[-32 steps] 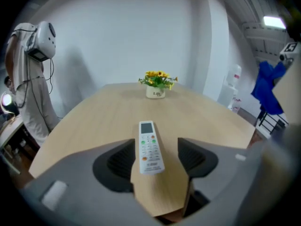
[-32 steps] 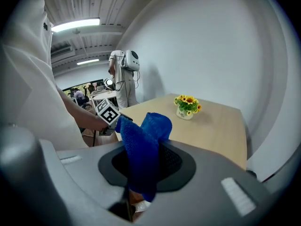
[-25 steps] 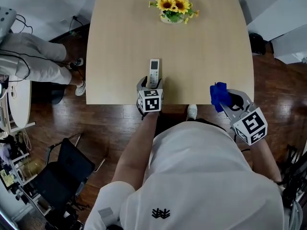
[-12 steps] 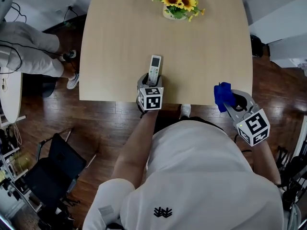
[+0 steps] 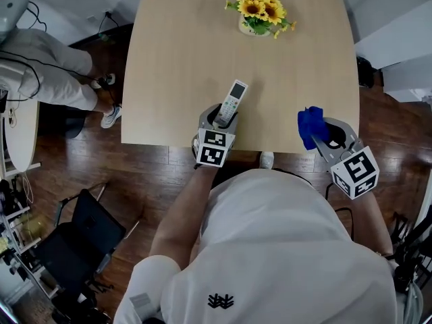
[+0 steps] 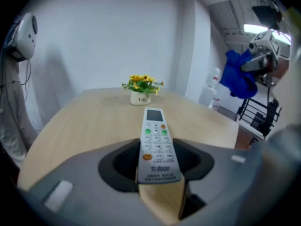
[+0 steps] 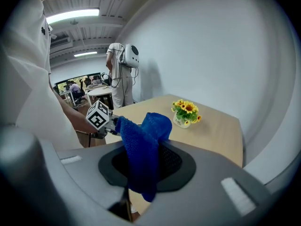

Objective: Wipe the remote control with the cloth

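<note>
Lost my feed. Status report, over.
Left gripper shut on remote control. Right gripper shut on cloth. Two apart, no wiping yet. Sunflower pot well clear.

The remote (image 5: pixel 230 102) is a slim white handset with a small screen at its far end and rows of buttons, some green and orange, below it. Its near end is clamped in the left gripper (image 5: pixel 217 121), and it sticks out, face up, over the near edge of the worktop (image 5: pixel 182 52), angled to the right. The cloth (image 5: pixel 310 127) is deep blue and bunched, pinched in the right gripper (image 5: pixel 324 135) with a fold standing up and a tail hanging down, well apart from the remote.
</note>
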`<move>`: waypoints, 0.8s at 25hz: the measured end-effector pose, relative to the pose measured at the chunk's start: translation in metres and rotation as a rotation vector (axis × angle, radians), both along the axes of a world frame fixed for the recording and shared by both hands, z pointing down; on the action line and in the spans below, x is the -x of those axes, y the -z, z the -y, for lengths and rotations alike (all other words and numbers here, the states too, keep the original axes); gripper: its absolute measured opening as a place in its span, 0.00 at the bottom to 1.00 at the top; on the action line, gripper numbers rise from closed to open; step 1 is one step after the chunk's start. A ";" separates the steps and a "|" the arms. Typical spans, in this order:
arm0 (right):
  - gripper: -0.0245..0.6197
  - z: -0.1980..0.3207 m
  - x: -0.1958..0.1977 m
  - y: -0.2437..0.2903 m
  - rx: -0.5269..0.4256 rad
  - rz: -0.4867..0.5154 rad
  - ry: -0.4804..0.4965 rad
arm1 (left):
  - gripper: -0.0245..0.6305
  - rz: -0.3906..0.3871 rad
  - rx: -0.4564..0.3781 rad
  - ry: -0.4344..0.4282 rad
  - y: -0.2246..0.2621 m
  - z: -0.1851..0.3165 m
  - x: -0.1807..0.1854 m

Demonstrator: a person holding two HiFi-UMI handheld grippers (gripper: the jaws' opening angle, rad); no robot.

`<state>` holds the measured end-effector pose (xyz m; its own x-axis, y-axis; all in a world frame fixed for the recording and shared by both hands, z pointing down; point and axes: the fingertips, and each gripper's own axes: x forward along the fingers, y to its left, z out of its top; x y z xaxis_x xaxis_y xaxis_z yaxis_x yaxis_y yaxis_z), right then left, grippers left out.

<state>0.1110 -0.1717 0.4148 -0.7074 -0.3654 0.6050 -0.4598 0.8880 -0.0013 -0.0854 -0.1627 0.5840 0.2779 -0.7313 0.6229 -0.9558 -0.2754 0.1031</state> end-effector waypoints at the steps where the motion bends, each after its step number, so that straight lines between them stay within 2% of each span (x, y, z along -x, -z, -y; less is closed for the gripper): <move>1: 0.16 0.005 0.008 0.007 -0.019 0.019 0.002 | 0.40 -0.014 -0.026 -0.028 0.014 0.001 -0.003; 6: 0.16 0.014 0.067 0.054 -0.098 0.165 0.060 | 0.40 -0.044 -0.148 -0.162 0.083 0.004 -0.018; 12: 0.16 -0.023 0.152 0.089 -0.117 0.291 0.231 | 0.40 -0.056 -0.216 -0.318 0.133 0.000 -0.036; 16: 0.16 -0.056 0.198 0.086 -0.075 0.266 0.328 | 0.40 -0.049 -0.244 -0.393 0.151 -0.007 -0.040; 20: 0.16 -0.061 0.217 0.074 -0.101 0.234 0.334 | 0.40 -0.047 -0.267 -0.424 0.158 -0.015 -0.030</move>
<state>-0.1065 -0.1107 0.3411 -0.9114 -0.1417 0.3865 -0.1441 0.9893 0.0229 -0.0550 -0.1482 0.4259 0.6085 -0.6800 0.4091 -0.7501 -0.6611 0.0167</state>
